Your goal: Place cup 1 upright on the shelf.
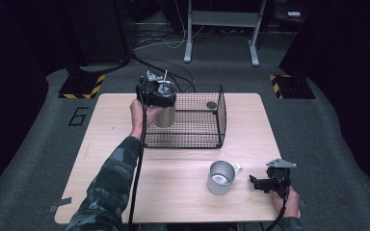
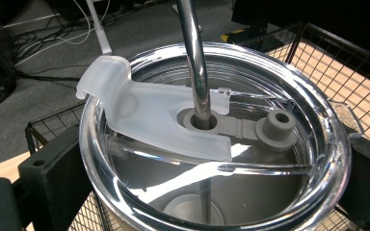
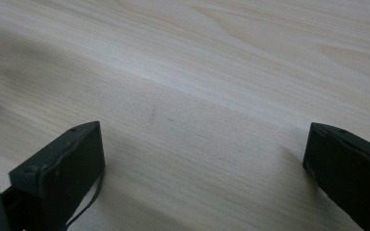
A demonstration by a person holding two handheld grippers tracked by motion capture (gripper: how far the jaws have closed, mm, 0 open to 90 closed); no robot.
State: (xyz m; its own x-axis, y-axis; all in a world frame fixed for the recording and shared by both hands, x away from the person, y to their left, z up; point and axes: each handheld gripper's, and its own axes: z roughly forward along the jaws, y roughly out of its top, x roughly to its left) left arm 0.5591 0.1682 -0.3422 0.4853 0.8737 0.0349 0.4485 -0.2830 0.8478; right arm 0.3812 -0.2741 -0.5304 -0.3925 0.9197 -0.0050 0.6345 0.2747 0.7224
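Pale wood worktop (image 1: pixel 125 183), dark room. Left tool (image 1: pixel 156 91) clamped on lidded tumbler (image 2: pixel 212 144) over wire basket (image 1: pixel 207 139); lower upright, mind the straw (image 2: pixel 195 57). Right tool (image 1: pixel 257 184) jaws apart, idle.

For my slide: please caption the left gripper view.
Left gripper clamps a lidded tumbler with metal straw over the basket.

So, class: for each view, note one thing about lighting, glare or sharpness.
High view: the table is lit, its surroundings dark. Left gripper view: bright glare on the tumbler's clear lid, which is sharp. Right gripper view: the wood is soft, the right gripper casting faint shadows.
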